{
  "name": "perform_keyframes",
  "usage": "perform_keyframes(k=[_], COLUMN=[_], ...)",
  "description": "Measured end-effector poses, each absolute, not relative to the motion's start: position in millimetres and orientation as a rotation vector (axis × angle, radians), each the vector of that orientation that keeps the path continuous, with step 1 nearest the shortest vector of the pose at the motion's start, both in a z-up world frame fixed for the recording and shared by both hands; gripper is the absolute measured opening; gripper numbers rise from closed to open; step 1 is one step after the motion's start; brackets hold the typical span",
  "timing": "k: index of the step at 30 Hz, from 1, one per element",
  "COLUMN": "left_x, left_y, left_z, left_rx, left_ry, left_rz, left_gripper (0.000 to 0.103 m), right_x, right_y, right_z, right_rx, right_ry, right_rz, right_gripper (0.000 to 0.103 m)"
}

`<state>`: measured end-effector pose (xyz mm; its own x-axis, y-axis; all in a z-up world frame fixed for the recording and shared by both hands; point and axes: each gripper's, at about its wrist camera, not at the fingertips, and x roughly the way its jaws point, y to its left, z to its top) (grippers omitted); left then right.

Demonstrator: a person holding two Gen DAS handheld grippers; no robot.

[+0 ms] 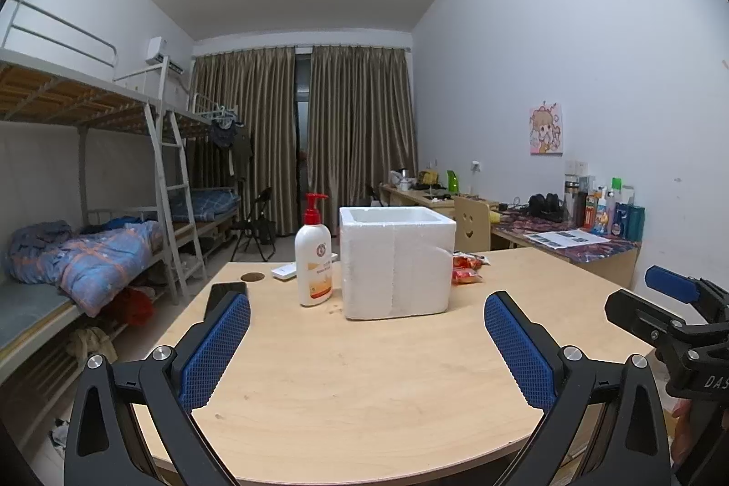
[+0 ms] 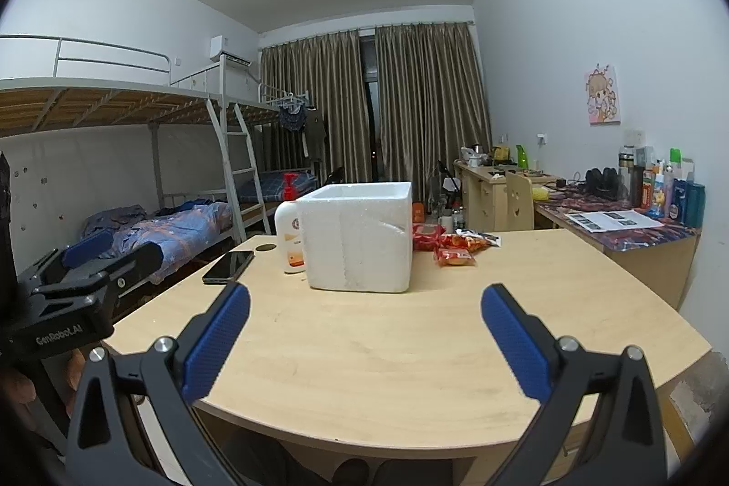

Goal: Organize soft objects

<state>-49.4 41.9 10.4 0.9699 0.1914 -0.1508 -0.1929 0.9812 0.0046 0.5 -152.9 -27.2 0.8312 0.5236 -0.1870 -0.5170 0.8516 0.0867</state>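
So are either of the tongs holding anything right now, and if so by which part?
Nothing is held. The left tongs and the right tongs are both open over the bare table, short of the foam box.

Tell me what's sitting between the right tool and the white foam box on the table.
Nothing: in the right wrist view, only bare tabletop lies between the open right tool and the foam box. The snack packets sit off to the box's right.

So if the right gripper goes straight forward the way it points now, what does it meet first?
Most likely the white foam box. The right gripper is open and empty, with only bare table between its fingers and the box; depth is hard to judge.
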Motion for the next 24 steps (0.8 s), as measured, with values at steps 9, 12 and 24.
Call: perform_keyframes(k=[9,12,24], left_x=[-48.3,-47.4,-45.9], left_y=[40.7,40.6,41.1], left_z=[10.0,9.9,9.4], left_rx=[-0.004,-0.004,-0.006], left_ry=[0.16,0.164,0.166], left_rz=[0.192,0.193,0.189], left_gripper=[0.103,0.103,0.103], right_x=[0.4,0.4,0.2], right_y=[-150.7,-150.6,-149.8], right_z=[-29.1,-29.2,-30.9], right_rx=[0.021,0.021,0.026], right_ry=[0.214,0.215,0.224], right_rz=[0.557,0.555,0.566], right_gripper=[0.103,0.103,0.103])
